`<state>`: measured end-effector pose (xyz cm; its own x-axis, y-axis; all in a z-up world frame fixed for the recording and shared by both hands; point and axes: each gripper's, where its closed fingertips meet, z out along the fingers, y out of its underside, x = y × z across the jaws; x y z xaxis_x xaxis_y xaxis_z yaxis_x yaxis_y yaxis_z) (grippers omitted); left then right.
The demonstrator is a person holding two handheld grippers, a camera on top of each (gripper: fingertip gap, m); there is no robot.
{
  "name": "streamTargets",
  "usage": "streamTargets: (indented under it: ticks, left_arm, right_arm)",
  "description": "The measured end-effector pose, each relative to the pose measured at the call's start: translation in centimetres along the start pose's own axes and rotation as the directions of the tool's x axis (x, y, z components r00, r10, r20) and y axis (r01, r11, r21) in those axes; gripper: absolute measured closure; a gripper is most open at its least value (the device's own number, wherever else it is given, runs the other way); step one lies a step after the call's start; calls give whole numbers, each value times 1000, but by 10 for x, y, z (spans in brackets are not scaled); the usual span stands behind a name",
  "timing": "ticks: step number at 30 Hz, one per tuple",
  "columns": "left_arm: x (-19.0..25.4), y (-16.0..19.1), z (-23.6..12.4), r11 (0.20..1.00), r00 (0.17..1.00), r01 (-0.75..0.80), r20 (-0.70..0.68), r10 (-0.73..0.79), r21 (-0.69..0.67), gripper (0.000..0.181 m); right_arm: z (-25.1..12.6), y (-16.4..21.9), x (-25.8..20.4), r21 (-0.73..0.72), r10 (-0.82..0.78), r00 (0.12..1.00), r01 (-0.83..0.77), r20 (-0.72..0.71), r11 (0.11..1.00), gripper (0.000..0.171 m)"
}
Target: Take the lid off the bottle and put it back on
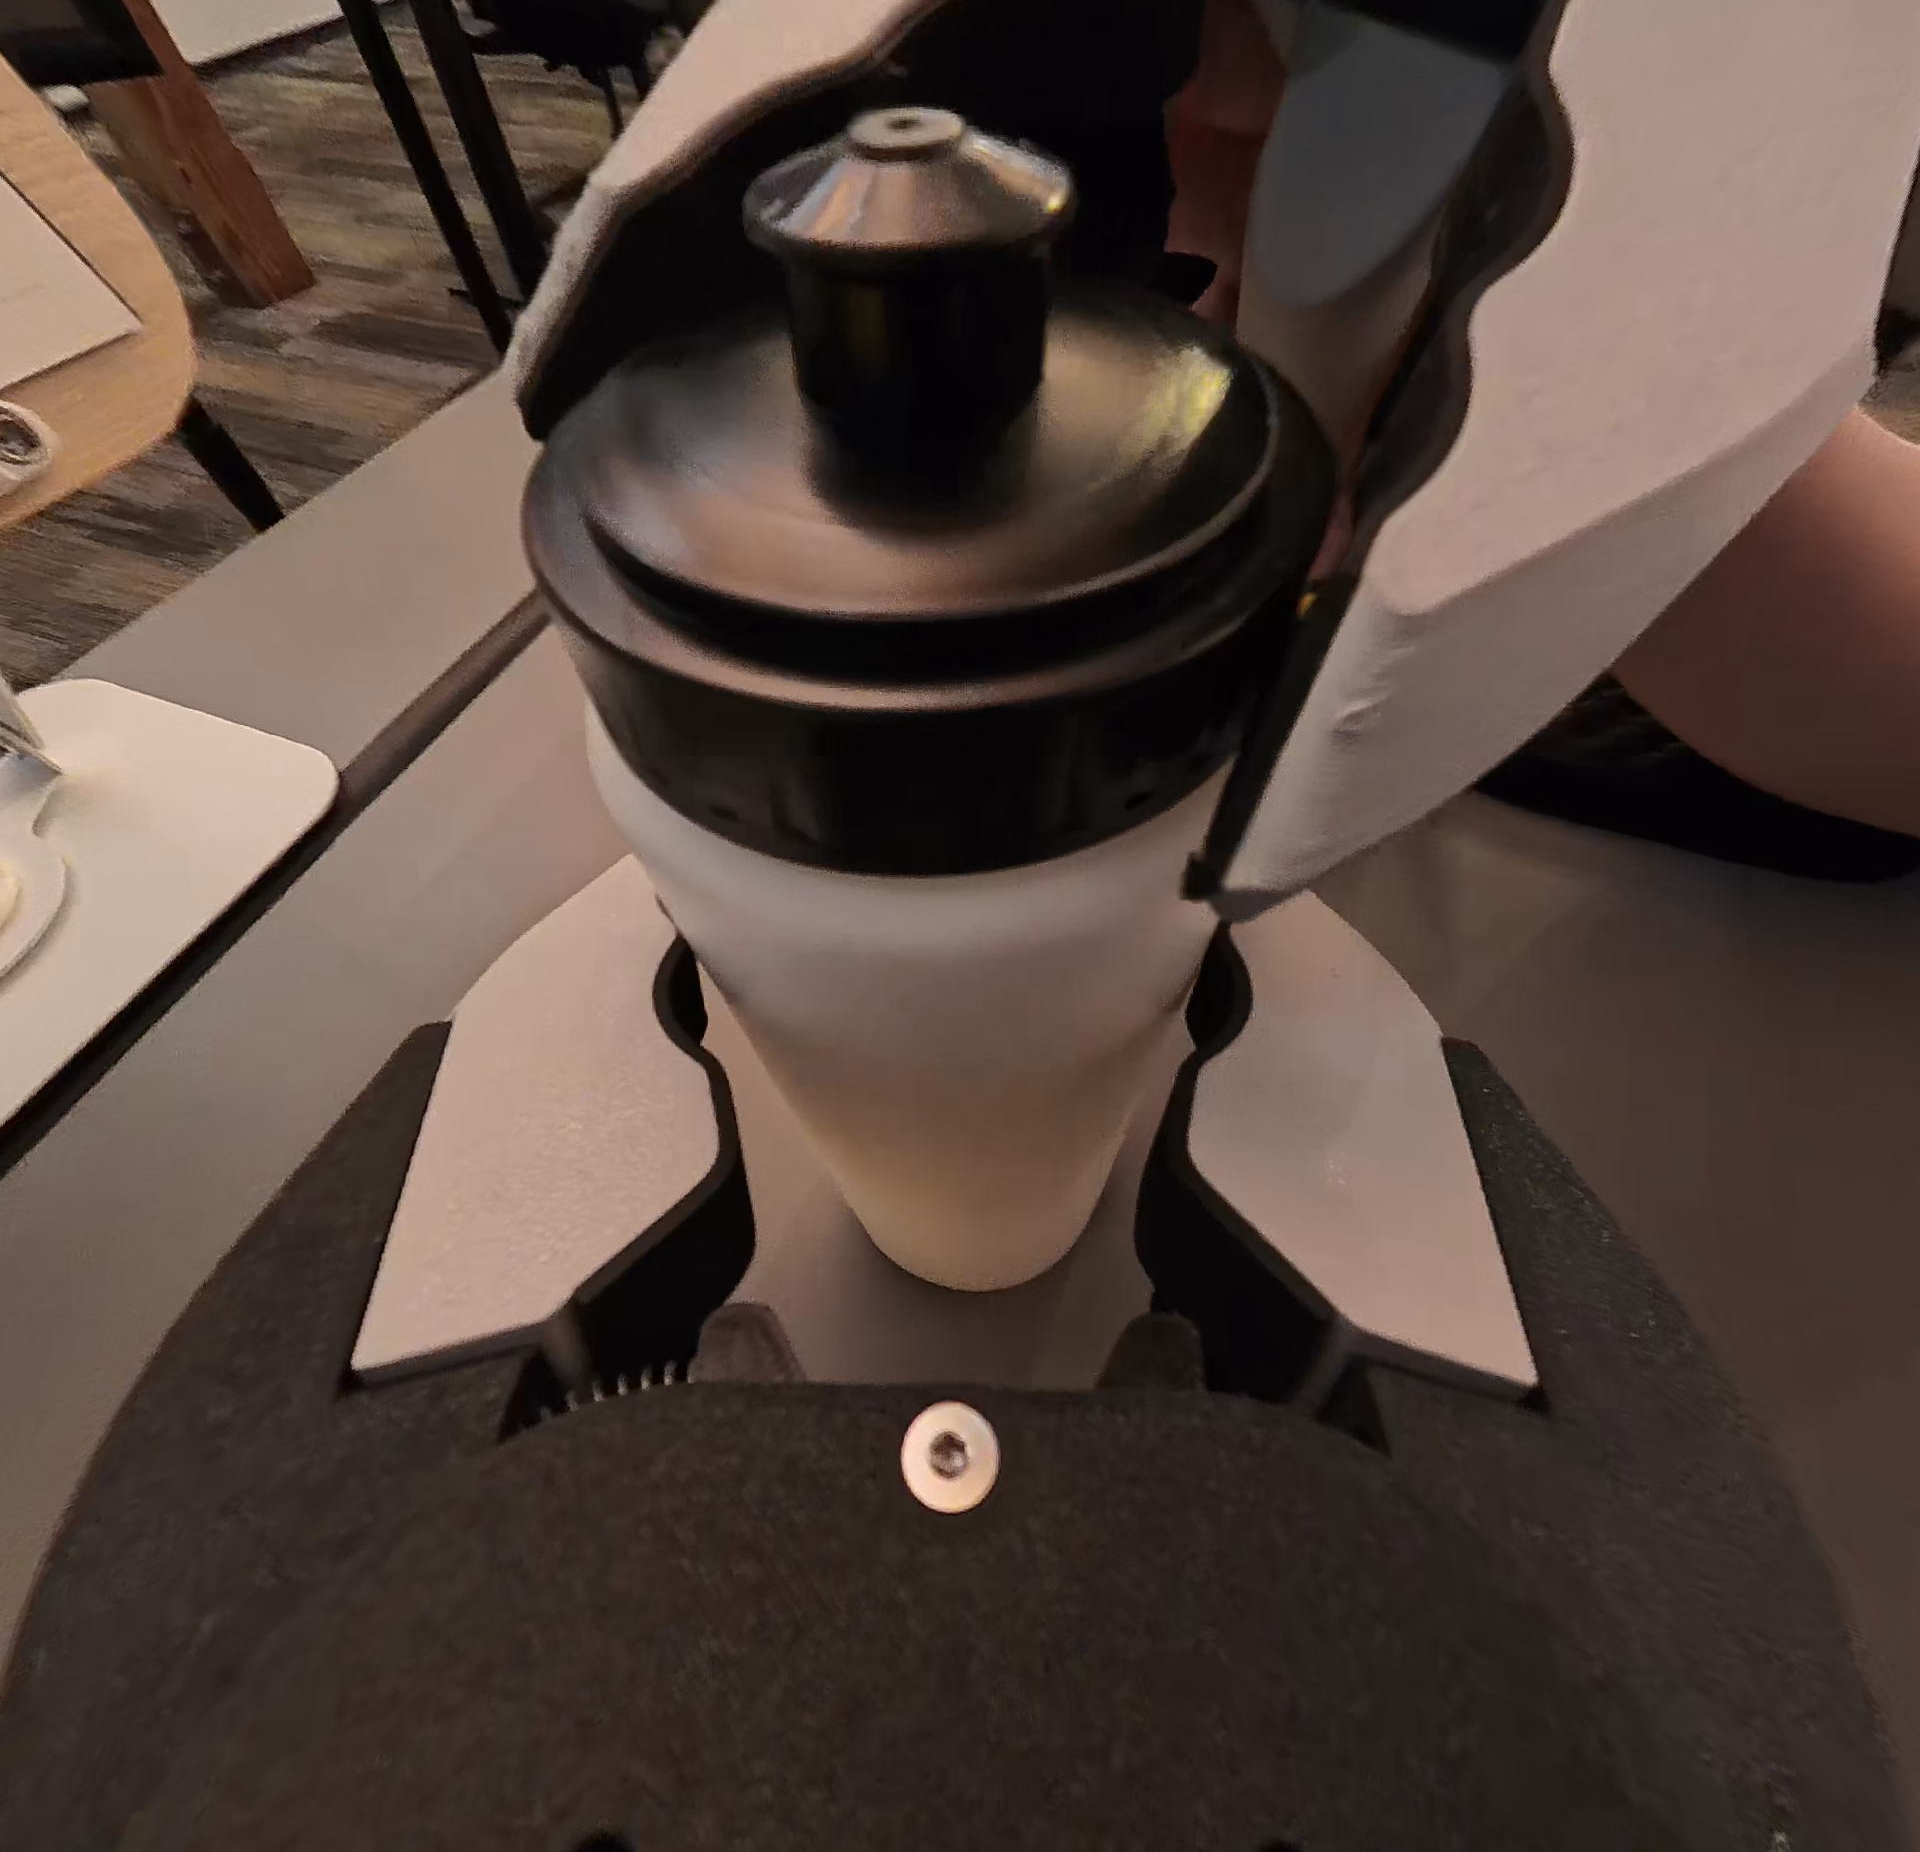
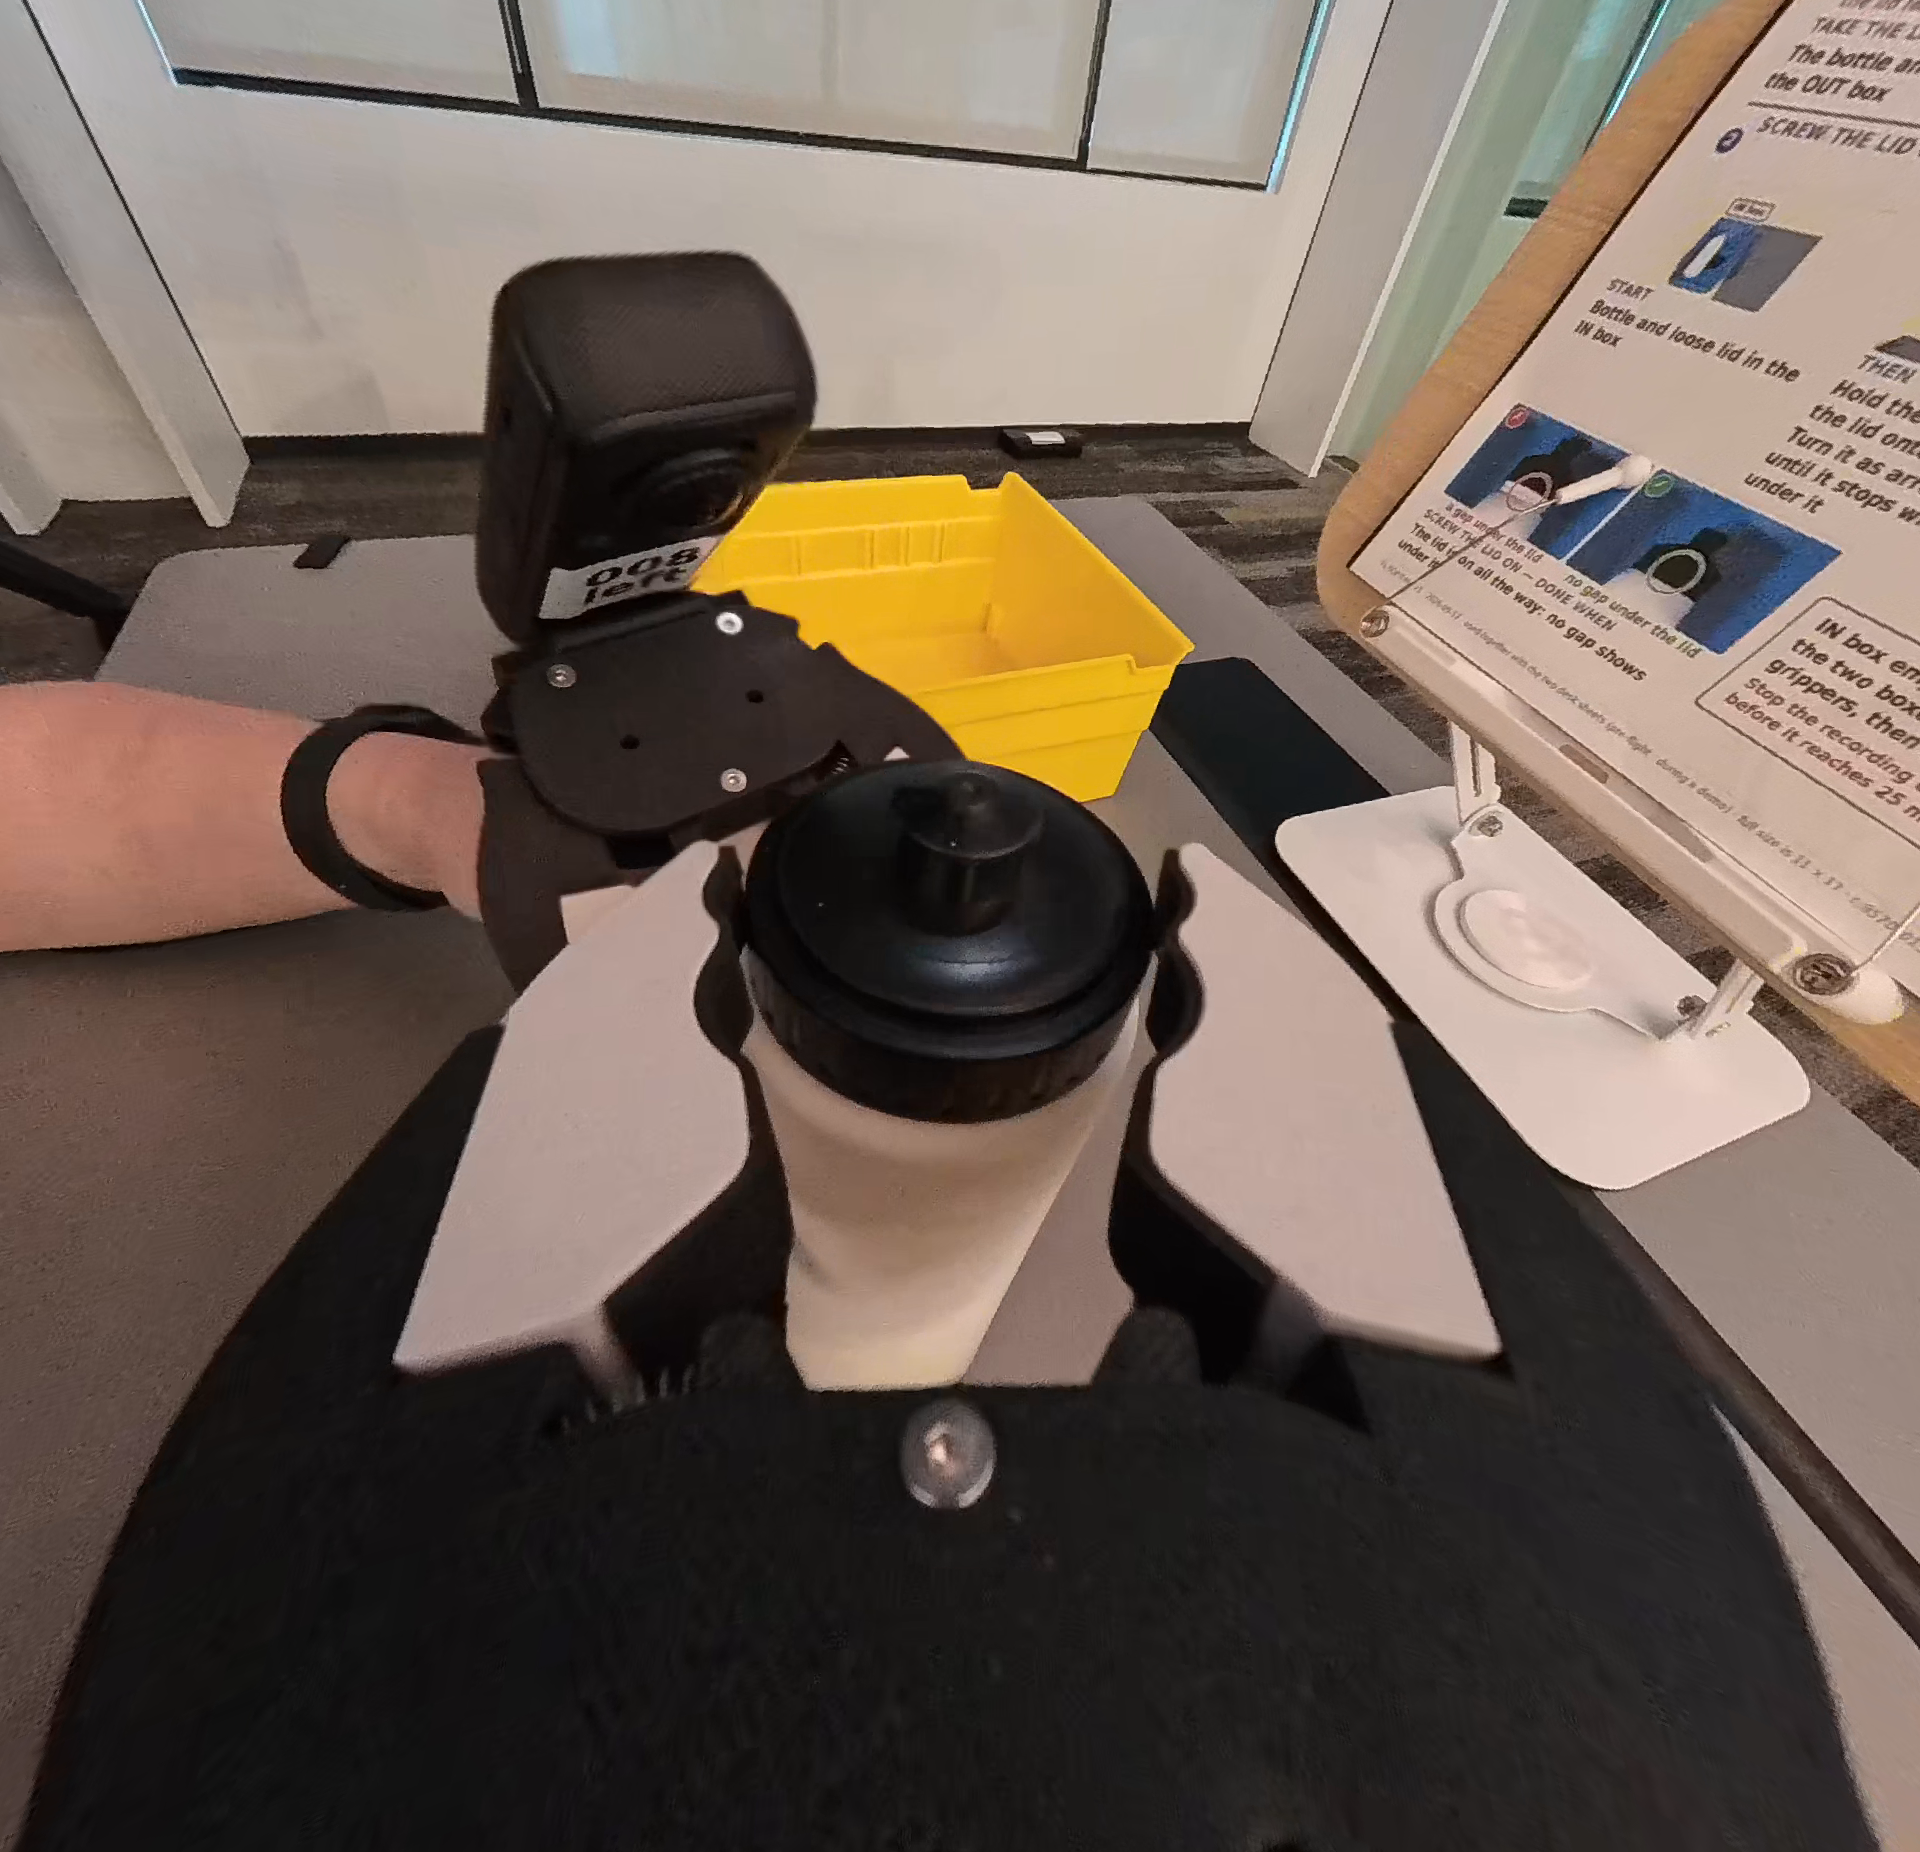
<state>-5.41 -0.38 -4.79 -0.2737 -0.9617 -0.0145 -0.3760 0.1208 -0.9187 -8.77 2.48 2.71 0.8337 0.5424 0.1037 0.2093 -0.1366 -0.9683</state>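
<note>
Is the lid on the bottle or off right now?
On. The black lid sits on the white bottle's neck, its skirt meeting the shoulder in both views; how tightly it is screwed, cannot tell.

We are looking at our right gripper [image 2: 951,981]: a black, grainy body carrying a silver screw [image 2: 948,1457], with two flat pale grey fingers [image 2: 582,1127] edged in black. Our left gripper [image 2: 821,815] is showing the same black plate with small screws, a boxy black camera [image 2: 634,431] bearing a white label, and a black wristband [image 2: 332,815] circling the arm.
</note>
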Motion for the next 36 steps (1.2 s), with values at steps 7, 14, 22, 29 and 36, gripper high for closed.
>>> streamTargets:
  ticks: [7, 14, 22, 29, 36]
  left_arm:
    - [-9, 2, 1, 998, 994, 60, 92, -58, -24, 94]
    - [-17, 4, 0, 996, 980, 75, 188, -63, -52, 96]
    - [-17, 3, 0, 996, 978, 67, 199, -55, -56, 96]
    - [-14, 3, 1, 996, 986, 75, 152, -66, -52, 96]
    - [-15, 5, -2, 990, 978, 117, 184, -101, -81, 98]
  right_arm:
    - [2, 1, 8, 9, 47, 996, -47, -74, 999, 94]
    - [3, 1, 12, -2, 35, 988, -36, -147, 999, 94]
    - [2, 2, 14, -33, 18, 989, -23, -149, 999, 94]
    - [0, 2, 14, -24, 32, 993, -35, -118, 999, 95]
    - [3, 2, 14, -30, 66, 984, -71, -165, 997, 94]
